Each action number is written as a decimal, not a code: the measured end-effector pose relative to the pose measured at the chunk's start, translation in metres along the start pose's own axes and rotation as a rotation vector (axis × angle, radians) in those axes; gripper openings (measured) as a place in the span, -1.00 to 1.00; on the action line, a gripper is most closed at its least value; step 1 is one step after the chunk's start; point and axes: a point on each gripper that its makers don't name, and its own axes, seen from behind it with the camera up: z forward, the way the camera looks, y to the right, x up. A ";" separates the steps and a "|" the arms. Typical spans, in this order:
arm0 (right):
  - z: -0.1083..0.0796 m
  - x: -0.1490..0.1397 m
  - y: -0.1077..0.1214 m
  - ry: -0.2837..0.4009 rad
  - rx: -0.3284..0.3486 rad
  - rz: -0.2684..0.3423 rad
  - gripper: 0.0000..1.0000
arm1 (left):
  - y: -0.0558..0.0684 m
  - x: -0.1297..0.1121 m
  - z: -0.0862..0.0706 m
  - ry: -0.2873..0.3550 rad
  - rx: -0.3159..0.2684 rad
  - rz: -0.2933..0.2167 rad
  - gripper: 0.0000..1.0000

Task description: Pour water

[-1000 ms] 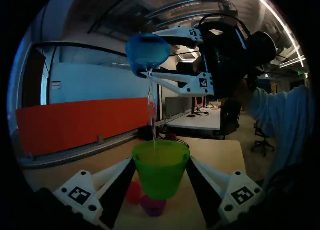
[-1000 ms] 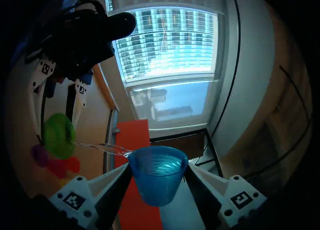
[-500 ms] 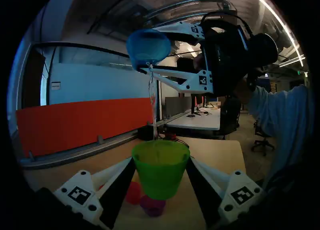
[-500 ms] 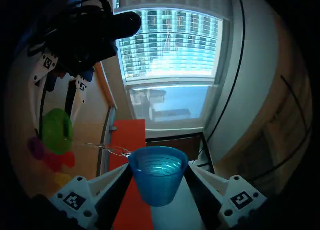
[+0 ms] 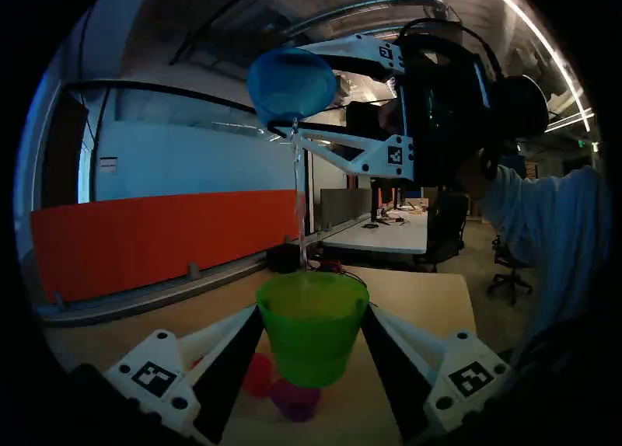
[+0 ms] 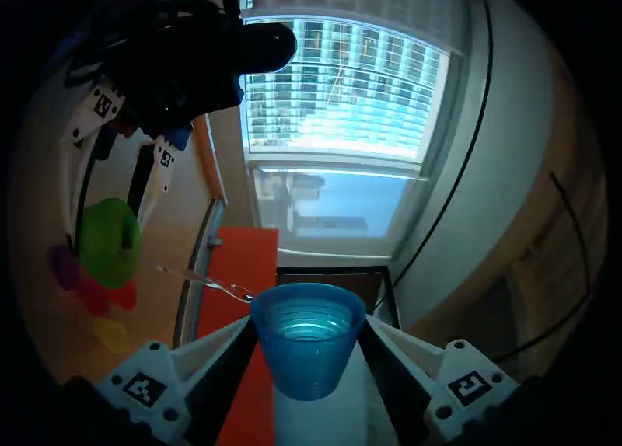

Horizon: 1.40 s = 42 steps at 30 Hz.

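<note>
My left gripper (image 5: 312,341) clasps the green cup (image 5: 312,329) upright at lower centre of the left gripper view, both fingers pressed on its sides. At upper centre my right gripper (image 5: 295,90) clamps the tipped blue cup (image 5: 289,81). A thin stream of water (image 5: 298,205) falls from its rim into the green cup.

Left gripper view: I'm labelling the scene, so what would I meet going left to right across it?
Orange wall panel → green plastic cup → white office desk → light blue sleeve.
</note>
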 end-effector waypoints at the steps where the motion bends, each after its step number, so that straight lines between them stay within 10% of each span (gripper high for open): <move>1: 0.000 0.001 0.001 0.001 -0.002 -0.010 0.79 | 0.000 0.000 0.000 0.001 0.000 -0.001 0.70; 24: -0.001 0.022 0.001 0.020 -0.021 -0.115 0.79 | 0.000 0.002 0.002 0.007 -0.003 -0.006 0.70; 33: -0.001 0.011 -0.002 0.006 -0.011 0.052 0.79 | -0.002 0.004 0.002 0.009 0.000 -0.002 0.70; 42: -0.002 0.005 -0.008 0.002 0.011 0.390 0.79 | -0.004 0.008 0.000 0.015 0.003 0.007 0.70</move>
